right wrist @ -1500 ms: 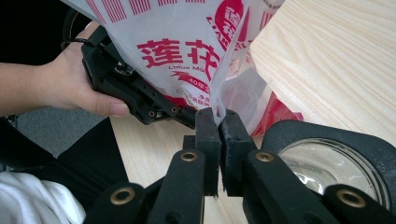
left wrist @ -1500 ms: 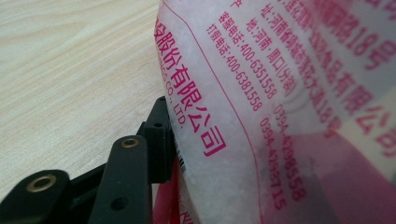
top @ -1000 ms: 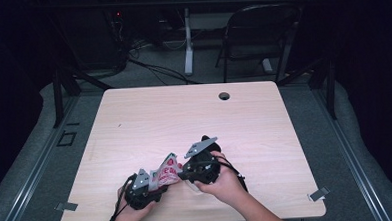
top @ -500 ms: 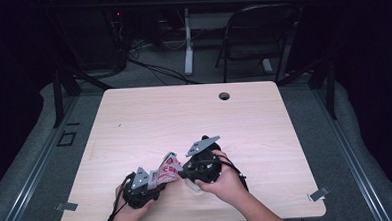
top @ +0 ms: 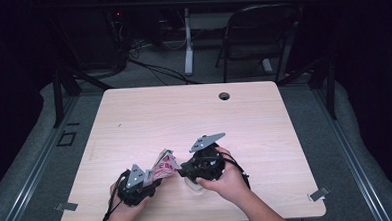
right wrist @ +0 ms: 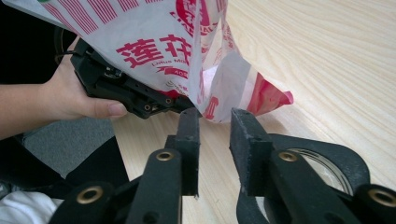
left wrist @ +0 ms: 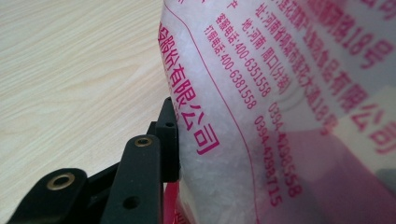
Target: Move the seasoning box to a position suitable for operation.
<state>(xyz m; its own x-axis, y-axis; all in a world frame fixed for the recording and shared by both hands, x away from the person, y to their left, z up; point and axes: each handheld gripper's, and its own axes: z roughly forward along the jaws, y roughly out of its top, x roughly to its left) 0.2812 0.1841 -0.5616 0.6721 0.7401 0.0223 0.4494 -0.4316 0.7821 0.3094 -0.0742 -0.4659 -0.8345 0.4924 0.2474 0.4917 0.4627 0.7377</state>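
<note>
Left gripper (top: 148,178) clamping red-and-white printed plastic bag (top: 165,164); right gripper (right wrist: 214,119) jaws just opening, empty, bag corner hanging directly ahead at frame centre.

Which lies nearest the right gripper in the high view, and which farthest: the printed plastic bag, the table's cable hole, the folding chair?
1. Printed plastic bag: just left of the right gripper, whose jaws have just been opening with nothing between them.
2. Cable hole: near the table's far edge.
3. Folding chair: on the floor beyond the table.

Red-and-white bag (top: 165,165) between left gripper (top: 135,181) and right gripper (top: 202,164), near table (top: 184,116) front edge
</note>
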